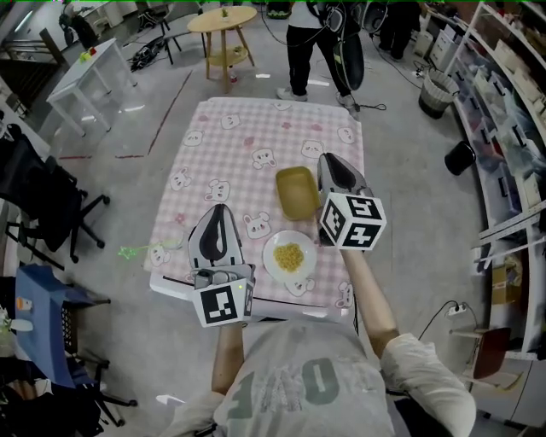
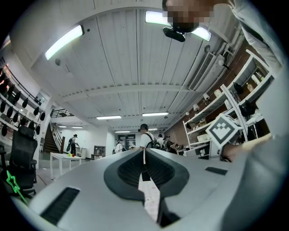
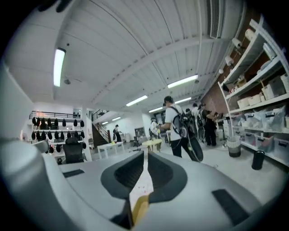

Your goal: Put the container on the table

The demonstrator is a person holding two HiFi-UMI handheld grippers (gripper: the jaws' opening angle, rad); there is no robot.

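Note:
A yellow rectangular container (image 1: 296,192) stands empty on the pink checked tablecloth (image 1: 247,145), just beyond a white plate (image 1: 271,266) of yellow corn (image 1: 289,255). My right gripper (image 1: 329,160) hovers high over the table's right side, next to the container, its jaws a narrow slit apart with nothing between them. Through that slit in the right gripper view (image 3: 145,153) a strip of the yellow container (image 3: 139,212) shows below. My left gripper (image 1: 217,208) hangs over the near left of the table, left of the plate. In the left gripper view (image 2: 144,151) its tips meet on nothing.
A person (image 1: 311,43) stands at the table's far end beside a round wooden table (image 1: 222,21). A white table (image 1: 90,72) and a black office chair (image 1: 43,205) are on the left. Shelving (image 1: 503,94) and a bin (image 1: 437,90) line the right.

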